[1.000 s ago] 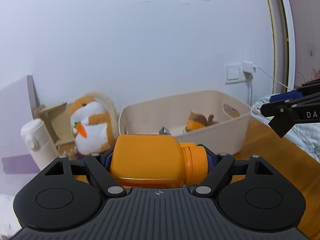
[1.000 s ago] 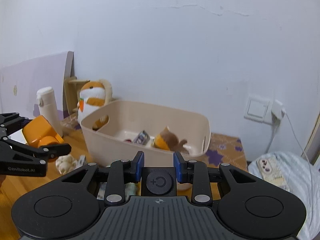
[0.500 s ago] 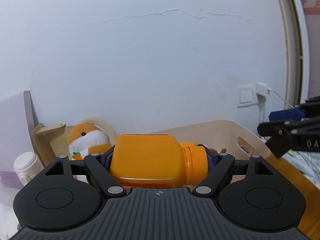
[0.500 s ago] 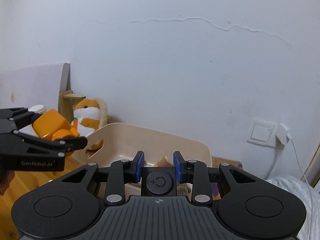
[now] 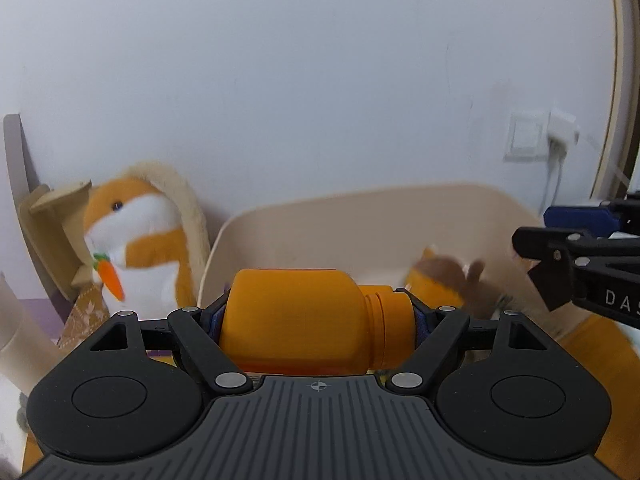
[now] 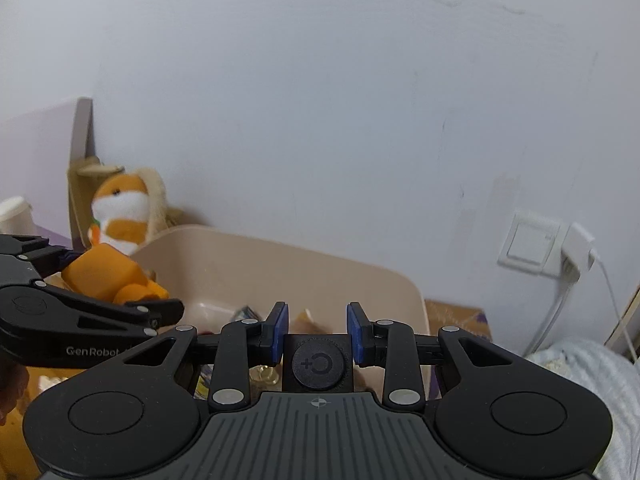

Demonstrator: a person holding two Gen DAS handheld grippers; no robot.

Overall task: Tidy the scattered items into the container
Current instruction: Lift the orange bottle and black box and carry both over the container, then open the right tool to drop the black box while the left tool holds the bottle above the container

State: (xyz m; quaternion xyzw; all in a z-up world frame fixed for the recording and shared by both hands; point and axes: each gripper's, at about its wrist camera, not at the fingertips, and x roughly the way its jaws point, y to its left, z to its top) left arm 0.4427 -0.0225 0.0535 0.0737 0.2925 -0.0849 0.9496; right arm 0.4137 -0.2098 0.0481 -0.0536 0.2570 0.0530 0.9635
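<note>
My left gripper (image 5: 316,316) is shut on an orange plastic bottle (image 5: 304,320), held sideways with its cap to the right, at the near left rim of the beige bin (image 5: 360,216). In the right wrist view the bottle (image 6: 108,276) hangs over the bin's left rim (image 6: 280,264). My right gripper (image 6: 318,332) is shut on a black square block (image 6: 318,362) with a round logo, above the bin's near side. A small orange and brown plush (image 5: 444,284) lies inside the bin.
A hamster plush with a carrot (image 5: 132,240) stands left of the bin beside a cardboard piece (image 5: 48,220). A white flask (image 6: 14,216) is at far left. A wall socket with a plugged charger (image 6: 540,248) and bedding (image 6: 580,372) are to the right.
Both grippers tilted up toward the wall, then came back down and closer to the bin. The left gripper carried the bottle right, over the bin's left rim.
</note>
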